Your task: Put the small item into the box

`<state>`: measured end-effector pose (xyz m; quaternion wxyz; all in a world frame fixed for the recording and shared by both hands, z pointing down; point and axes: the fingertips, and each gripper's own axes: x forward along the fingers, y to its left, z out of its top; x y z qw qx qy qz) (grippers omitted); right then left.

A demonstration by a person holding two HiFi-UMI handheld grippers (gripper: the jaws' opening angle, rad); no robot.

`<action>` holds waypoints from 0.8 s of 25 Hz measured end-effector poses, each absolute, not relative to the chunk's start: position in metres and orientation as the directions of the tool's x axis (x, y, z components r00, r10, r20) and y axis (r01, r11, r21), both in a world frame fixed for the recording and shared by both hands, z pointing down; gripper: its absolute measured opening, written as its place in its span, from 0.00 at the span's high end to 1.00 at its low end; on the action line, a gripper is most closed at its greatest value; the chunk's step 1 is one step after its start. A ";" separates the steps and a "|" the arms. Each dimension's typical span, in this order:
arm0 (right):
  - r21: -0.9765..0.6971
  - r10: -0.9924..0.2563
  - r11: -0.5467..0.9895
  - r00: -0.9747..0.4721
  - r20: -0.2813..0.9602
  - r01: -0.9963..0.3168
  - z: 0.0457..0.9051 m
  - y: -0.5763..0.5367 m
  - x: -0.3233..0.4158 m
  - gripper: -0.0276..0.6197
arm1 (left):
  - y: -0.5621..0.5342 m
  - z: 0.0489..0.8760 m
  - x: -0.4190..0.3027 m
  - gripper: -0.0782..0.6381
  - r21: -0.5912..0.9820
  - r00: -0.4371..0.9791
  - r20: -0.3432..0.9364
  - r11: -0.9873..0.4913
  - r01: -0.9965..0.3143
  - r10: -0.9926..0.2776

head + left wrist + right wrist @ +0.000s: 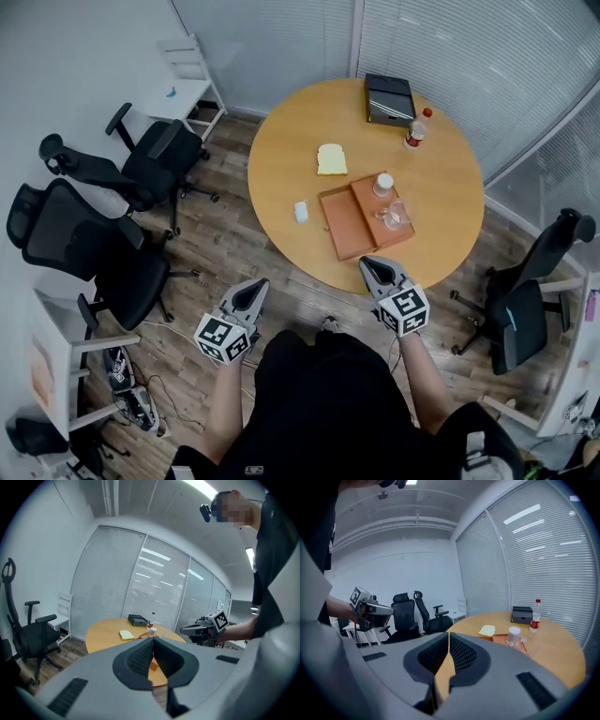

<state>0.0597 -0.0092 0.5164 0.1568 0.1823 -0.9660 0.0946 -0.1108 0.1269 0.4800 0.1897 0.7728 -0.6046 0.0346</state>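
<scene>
Both the left gripper and right gripper hover clenched, empty, short of the table, seemingly readying for the small item near the box.

Right gripper: jaws together, nothing between.
Round table: black box just beside red-capped bottle.

Even, fairly bright indoor light is filling the room. A ceiling strip light is glowing overhead and is reflecting as pale streaks on the glass wall. The table is carrying only faint, soft shadows. Both gripper views are bending straight lines strongly and are darkening to black at the corners. The left hand-held gripper, close to the lens, is appearing slightly soft.
</scene>
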 end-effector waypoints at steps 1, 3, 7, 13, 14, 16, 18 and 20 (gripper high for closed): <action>-0.126 -0.319 0.917 -0.885 0.340 -0.379 0.517 -0.010 0.061 0.95 | 0.125 0.482 -0.109 0.88 0.254 0.269 0.285 -0.198 -0.947 -0.920; -0.124 -0.313 0.919 -0.884 0.348 -0.375 0.519 -0.012 0.062 0.95 | 0.119 0.483 -0.108 0.88 0.260 0.275 0.286 -0.202 -0.944 -0.918; -0.124 -0.324 0.913 -0.876 0.358 -0.388 0.520 -0.020 0.066 0.95 | 0.102 0.482 -0.106 0.88 0.257 0.299 0.281 -0.229 -0.939 -0.912; -0.119 -0.355 0.898 -0.856 0.377 -0.424 0.526 -0.034 0.066 0.95 | 0.075 0.487 -0.111 0.88 0.255 0.356 0.287 -0.287 -0.923 -0.890; -0.118 -0.364 0.893 -0.850 0.380 -0.435 0.527 -0.038 0.064 0.95 | 0.068 0.489 -0.114 0.88 0.256 0.368 0.289 -0.299 -0.919 -0.884; -0.120 -0.385 0.880 -0.839 0.385 -0.459 0.528 -0.045 0.060 0.95 | 0.057 0.492 -0.121 0.88 0.255 0.394 0.297 -0.325 -0.911 -0.870; -0.123 -0.404 0.868 -0.828 0.389 -0.481 0.530 -0.052 0.054 0.95 | 0.047 0.496 -0.127 0.88 0.250 0.420 0.307 -0.353 -0.902 -0.854; -0.123 -0.417 0.860 -0.821 0.391 -0.496 0.530 -0.058 0.046 0.95 | 0.036 0.497 -0.134 0.88 0.251 0.443 0.309 -0.376 -0.892 -0.842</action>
